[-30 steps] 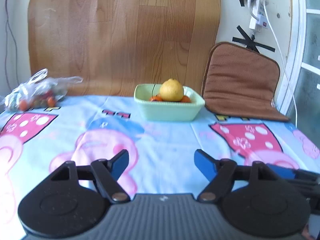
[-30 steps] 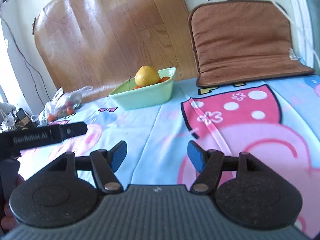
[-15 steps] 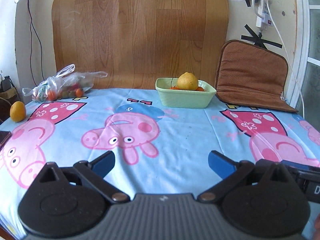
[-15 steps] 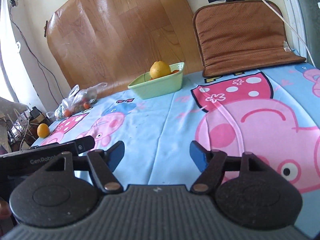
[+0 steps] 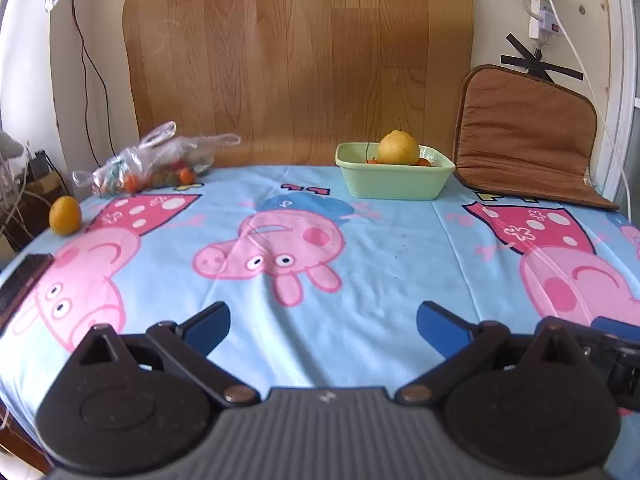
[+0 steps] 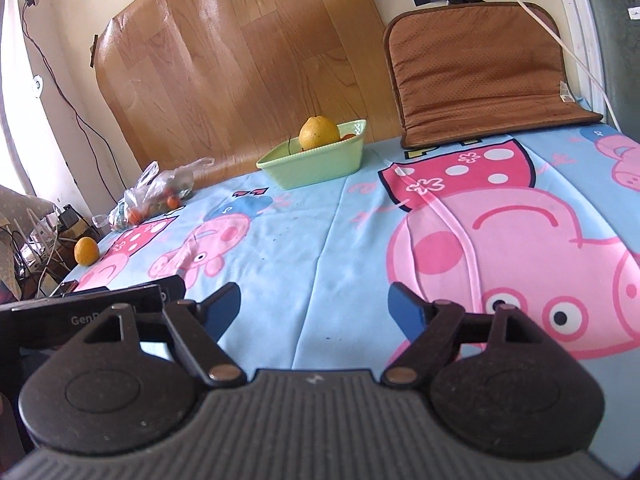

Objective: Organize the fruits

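Left wrist: left gripper (image 5: 323, 322) jaws wide, empty.

Both wrist cams low, facing bowl (image 5: 394, 180)

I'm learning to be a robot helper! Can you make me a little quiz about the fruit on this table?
1. True or false: the big yellow fruit sits in the green bowl.
2. Which lies alone near the table's left edge? A) small orange fruit B) banana C) apple
3. Fill in: the clear plastic bag holds small ___ and green fruits.

Key: 1 true. 2 A. 3 orange. Bonus fact: the left claw and the right claw are both open with nothing between them, and the right one has just been opening.
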The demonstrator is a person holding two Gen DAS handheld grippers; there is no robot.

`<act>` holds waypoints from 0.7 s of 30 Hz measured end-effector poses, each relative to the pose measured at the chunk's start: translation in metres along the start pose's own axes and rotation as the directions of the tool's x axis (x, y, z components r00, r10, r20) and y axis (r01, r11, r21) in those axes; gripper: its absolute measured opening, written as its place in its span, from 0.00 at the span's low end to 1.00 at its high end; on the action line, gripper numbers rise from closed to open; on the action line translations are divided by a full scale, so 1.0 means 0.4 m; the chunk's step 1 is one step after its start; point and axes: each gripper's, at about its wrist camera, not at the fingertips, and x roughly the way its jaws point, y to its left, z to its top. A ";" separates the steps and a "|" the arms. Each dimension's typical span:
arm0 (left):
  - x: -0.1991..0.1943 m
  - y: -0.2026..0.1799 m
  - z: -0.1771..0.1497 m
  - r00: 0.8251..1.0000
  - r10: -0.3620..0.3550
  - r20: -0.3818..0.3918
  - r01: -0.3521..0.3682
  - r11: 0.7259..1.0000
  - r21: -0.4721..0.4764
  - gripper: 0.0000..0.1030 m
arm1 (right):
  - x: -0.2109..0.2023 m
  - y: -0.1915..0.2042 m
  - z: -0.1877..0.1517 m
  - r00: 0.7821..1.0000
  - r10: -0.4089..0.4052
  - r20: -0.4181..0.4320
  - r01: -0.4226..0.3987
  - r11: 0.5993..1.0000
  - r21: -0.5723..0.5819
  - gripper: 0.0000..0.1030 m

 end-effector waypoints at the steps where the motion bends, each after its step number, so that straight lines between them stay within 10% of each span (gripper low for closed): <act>1: -0.002 -0.003 0.002 1.000 0.009 0.006 -0.009 1.000 0.010 1.00 | 0.000 0.000 0.000 1.000 -0.004 0.000 0.004 1.000 -0.002 0.83; 21: 0.068 -0.050 0.036 0.988 0.137 0.066 -0.142 0.986 0.092 1.00 | 0.045 -0.039 -0.007 0.994 -0.083 0.077 0.086 0.996 -0.030 0.84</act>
